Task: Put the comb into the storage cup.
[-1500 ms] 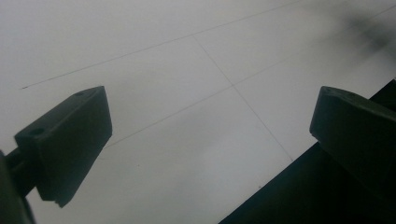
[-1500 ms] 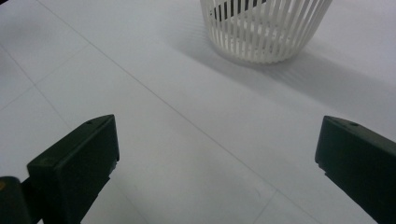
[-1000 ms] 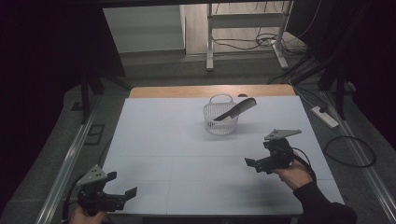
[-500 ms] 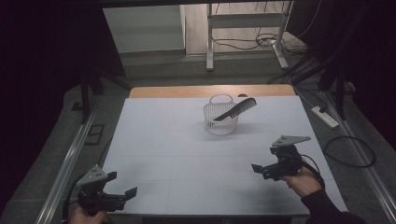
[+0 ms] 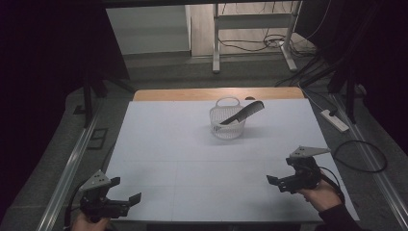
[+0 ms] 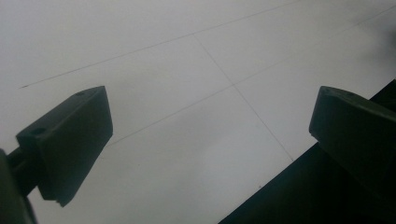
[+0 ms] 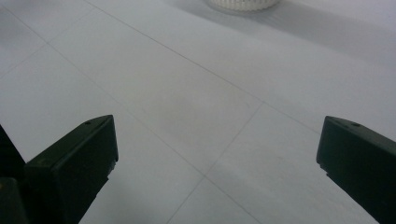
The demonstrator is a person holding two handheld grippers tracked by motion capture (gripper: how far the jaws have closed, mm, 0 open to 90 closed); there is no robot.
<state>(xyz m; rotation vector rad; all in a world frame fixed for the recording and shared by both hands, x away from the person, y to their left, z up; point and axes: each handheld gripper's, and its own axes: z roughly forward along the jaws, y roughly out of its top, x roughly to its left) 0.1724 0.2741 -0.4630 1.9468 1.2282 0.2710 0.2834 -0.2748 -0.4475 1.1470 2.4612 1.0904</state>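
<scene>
The comb (image 5: 243, 114) leans in the basket (image 5: 227, 126) at the far centre of the tabletop (image 5: 168, 144); it looks light, stiff and slippery. Grip the protruding end. Left claw (image 5: 126, 201) and right claw (image 5: 273, 182): both spread, empty.

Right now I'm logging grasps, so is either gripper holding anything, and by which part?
Nothing is held. The left gripper and the right gripper both stand open over the bare table; the comb lies in the basket.
</scene>
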